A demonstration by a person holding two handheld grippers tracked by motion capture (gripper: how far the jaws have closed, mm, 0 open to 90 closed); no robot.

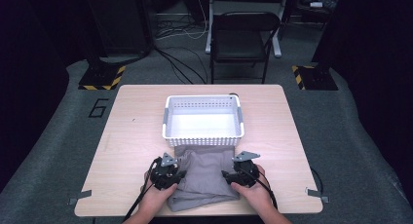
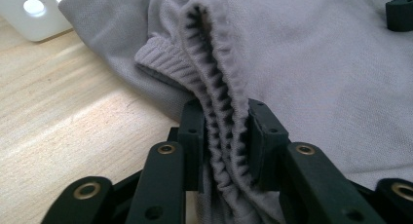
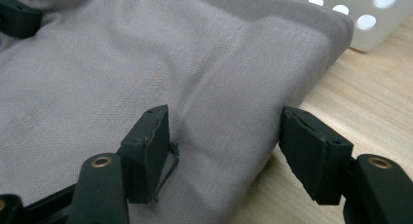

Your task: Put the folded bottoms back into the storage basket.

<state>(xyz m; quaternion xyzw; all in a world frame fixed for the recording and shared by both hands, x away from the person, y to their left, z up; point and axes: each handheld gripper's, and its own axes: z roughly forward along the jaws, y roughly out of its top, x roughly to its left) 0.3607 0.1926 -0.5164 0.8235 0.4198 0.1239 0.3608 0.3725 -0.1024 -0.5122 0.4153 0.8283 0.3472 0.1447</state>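
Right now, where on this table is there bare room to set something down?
Bare wood lies left of the white basket and grey garment, right of both, and along the table's far edge. The near middle is crowded: left gripper and right gripper work the garment.

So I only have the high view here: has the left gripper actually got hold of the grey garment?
Observer: Yes. In the left gripper view the left gripper is pinched shut on the gathered elastic hem of the garment.
Operator: And the right one?
Observer: The right gripper is open, its jaws straddling the garment's folded edge without pressing it.
Operator: Is that edge near the basket?
Observer: The white basket sits just past the garment's far corner.
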